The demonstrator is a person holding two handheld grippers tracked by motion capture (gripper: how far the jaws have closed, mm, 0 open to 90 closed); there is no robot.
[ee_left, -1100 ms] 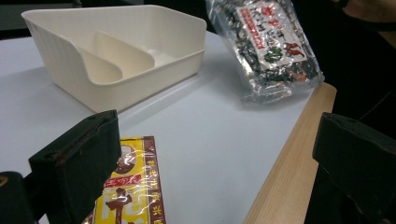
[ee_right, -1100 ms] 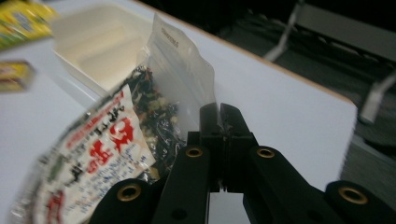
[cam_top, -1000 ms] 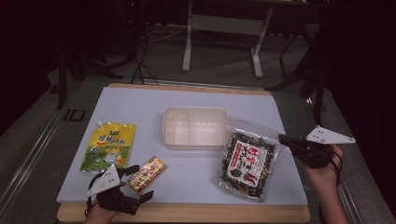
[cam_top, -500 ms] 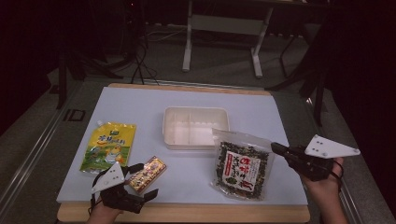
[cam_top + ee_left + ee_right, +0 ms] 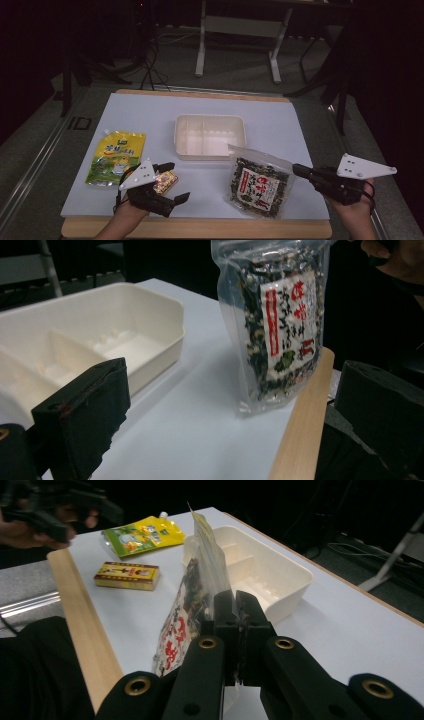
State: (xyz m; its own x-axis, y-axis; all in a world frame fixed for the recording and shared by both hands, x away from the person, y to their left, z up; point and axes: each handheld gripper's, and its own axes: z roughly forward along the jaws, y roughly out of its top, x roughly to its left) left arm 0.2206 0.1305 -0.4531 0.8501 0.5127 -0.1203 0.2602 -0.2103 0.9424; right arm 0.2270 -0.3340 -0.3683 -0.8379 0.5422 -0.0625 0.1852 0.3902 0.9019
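The right tongs (image 5: 235, 602) are clamped on the edge of a clear plastic pouch of dark seaweed flakes (image 5: 257, 182), jaws pressed flat together over the thin film; the pouch hangs tilted from that pinch, its lower end at the near right part of the table just beside the white tray (image 5: 210, 136). The left tongs (image 5: 170, 182) stand with jaws wide apart and nothing between them, above a small yellow box (image 5: 165, 181) that lies flat near the front edge. The step in hand appears to be carrying the pouch toward the tray; the next move likely calls for lifting the limp bag clear of the tray's rim and lowering it into a compartment before letting go. Materials: the pouch is glossy, crinkled film with a red-and-white label; the tray is rigid, matt plastic with rounded corners and an inner divider; the box is printed card; a yellow pouch (image 5: 116, 156) with a spout lies flat at the left. The table (image 5: 150, 110) has a smooth pale top with a wooden edge.
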